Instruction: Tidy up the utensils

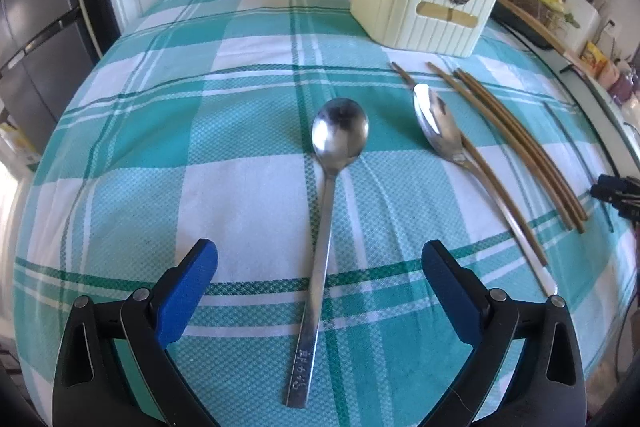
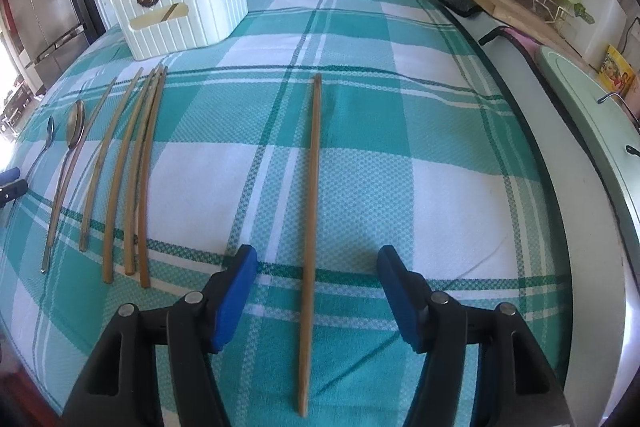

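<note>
Left gripper point(image 1: 319, 259) jaws spread, nothing pinched; steel spoon point(image 1: 325, 195) lies on the checked tabletop point(image 1: 200, 147) between them, long axis running straight away from the jaws, bowl at the far end. Right gripper point(image 2: 313, 263) jaws spread too; single chopstick point(image 2: 311, 227) lies between them, pointing straight ahead. Cream utensil holder point(image 1: 424, 3) far ahead.
</note>
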A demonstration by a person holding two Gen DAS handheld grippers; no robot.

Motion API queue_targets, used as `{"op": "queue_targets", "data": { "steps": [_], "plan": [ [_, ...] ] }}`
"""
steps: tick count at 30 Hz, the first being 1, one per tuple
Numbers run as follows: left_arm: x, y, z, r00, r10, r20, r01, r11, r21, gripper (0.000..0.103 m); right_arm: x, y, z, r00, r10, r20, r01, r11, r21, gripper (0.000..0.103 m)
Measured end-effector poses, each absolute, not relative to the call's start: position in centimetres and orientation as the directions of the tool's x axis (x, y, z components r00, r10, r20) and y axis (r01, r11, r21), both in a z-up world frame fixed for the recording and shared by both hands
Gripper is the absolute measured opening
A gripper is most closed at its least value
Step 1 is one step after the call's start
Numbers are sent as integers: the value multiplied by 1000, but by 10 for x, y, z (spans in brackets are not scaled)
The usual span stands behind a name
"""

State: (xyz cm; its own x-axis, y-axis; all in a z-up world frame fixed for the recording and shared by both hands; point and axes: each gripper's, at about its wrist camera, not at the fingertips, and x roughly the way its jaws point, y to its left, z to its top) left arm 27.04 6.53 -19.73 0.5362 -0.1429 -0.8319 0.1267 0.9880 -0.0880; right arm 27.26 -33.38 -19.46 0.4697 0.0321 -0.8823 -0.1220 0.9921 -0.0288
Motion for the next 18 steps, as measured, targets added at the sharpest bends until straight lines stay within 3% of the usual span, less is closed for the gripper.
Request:
{"op": "queue_targets", "data": {
  "steps": [6,10,14,18],
  "plan": [
    [294,51,-191,537,-110,-836,171,985,-20,101,267,-338,-194,436,39,-899,-138,990,-24,64],
    [314,43,-206,498,-58,-865,167,986,30,90,271,-335,-193,433,41,-900,-158,987,-31,64],
    [325,42,-206,499,-49,-865,156,987,35,91,286,-331,-188,428,52,-902,-193,981,-35,64],
    [333,37,-206,487,-64,-871,164,986,20,81,315,-329,-187,399,71,-914,-212,977,-17,64]
  ]
}}
